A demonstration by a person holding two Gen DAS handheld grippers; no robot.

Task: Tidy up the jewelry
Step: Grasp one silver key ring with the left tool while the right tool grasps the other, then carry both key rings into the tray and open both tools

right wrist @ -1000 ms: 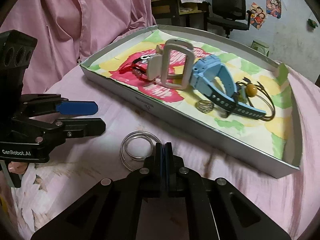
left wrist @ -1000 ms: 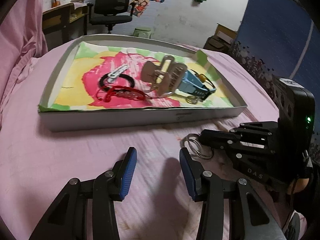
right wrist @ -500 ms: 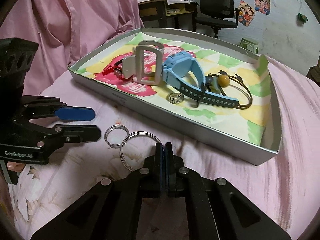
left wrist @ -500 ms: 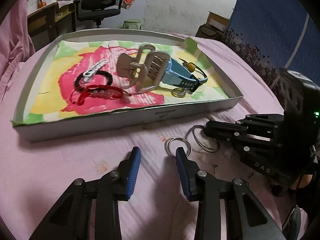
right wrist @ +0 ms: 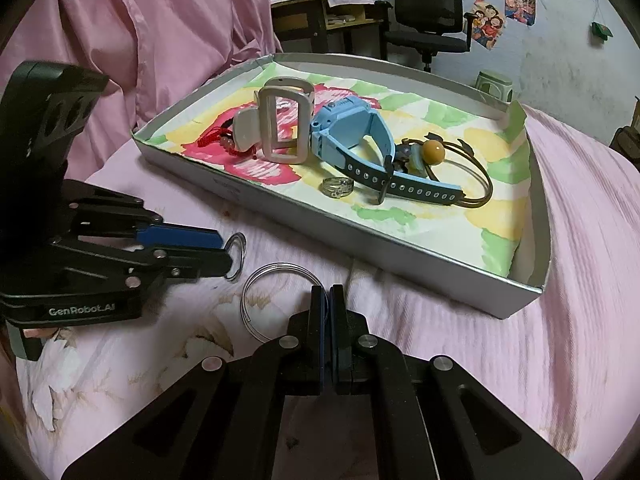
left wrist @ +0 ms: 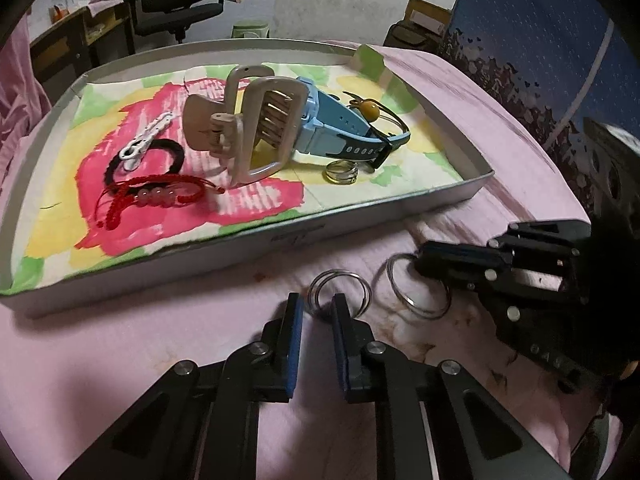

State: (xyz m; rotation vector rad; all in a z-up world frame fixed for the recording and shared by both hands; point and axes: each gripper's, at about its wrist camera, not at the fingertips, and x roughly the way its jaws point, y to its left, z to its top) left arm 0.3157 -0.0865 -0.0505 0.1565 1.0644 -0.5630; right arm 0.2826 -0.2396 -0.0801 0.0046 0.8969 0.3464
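Our left gripper [left wrist: 316, 308] is closing around the small ring's [left wrist: 340, 286] near rim, not yet pinching, so we can lift it into the tray [left wrist: 256, 248]. Our right gripper [right wrist: 329, 294] stays clamped on the big ring [right wrist: 276, 300], holding it on the pink cloth [right wrist: 520, 360]. A second ago the left jaws stood wider and the small ring was hidden.
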